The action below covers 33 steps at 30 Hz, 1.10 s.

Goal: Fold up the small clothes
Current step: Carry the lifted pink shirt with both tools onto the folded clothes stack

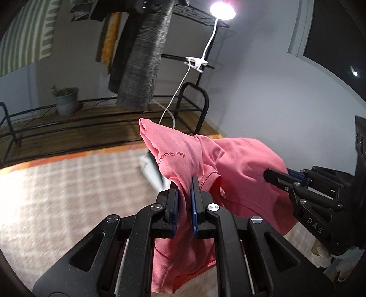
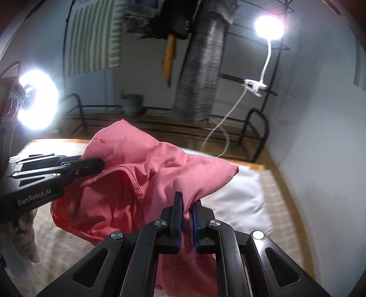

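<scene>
A small pink garment with dark red lettering hangs bunched in the air between my two grippers, above the bed. My left gripper is shut on a fold of it, cloth hanging down between the blue pads. In the left wrist view my right gripper comes in from the right and pinches the other side. In the right wrist view the pink garment fills the middle; my right gripper is shut on its edge, and my left gripper grips it from the left.
A checked beige bedcover lies below. A white cloth lies on the bed under the garment. Behind stand a black clothes rack with hanging clothes, a clip lamp, a potted plant and a ring light.
</scene>
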Tool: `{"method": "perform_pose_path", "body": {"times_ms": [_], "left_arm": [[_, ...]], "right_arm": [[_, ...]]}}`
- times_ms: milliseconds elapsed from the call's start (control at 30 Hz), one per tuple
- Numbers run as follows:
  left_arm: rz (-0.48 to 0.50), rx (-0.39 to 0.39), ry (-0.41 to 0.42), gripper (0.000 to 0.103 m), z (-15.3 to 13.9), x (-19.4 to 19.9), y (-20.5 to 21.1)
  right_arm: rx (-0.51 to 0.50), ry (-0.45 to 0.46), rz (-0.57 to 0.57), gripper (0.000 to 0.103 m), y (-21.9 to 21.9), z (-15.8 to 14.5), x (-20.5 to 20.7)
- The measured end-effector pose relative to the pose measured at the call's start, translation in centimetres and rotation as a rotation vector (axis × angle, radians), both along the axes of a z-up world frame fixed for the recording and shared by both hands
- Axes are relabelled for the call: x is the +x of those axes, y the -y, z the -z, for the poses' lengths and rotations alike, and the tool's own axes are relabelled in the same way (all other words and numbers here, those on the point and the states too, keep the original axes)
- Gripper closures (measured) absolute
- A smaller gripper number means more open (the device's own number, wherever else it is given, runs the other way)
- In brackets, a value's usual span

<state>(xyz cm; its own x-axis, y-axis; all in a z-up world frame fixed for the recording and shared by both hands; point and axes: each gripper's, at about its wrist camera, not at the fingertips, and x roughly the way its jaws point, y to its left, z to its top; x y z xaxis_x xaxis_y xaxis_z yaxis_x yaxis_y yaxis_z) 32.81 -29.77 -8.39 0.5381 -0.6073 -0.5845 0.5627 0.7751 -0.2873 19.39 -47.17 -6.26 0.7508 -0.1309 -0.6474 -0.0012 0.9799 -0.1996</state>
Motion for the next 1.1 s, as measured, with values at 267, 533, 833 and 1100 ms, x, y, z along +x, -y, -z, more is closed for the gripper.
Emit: {"method": "perform_pose_path", "body": {"times_ms": [267,533,833,1100], "left_arm": [[-0.006,-0.009,0.033,0.096,1.1,3.1,7.1],[-0.018,0.078,0.038,0.096,3.9,5.1,10.2],[-0.030,0.235,-0.013,0.095,6.8,5.7,10.1],[-0.025,0.225,0.033,0.095,4.4,3.4,8.4]], "right_arm": [[-0.087,0.036,0.064,0.098,5.4,-0.9,3.6],[-0.105,0.035,0.102,0.098,9.7,1.3,7.1],[-0.117,-0.101,0.185,0.094,11.9,5.8,9.3],[-0.100,-0.092,0.225,0.075,12.4,4.3,8.0]]}}
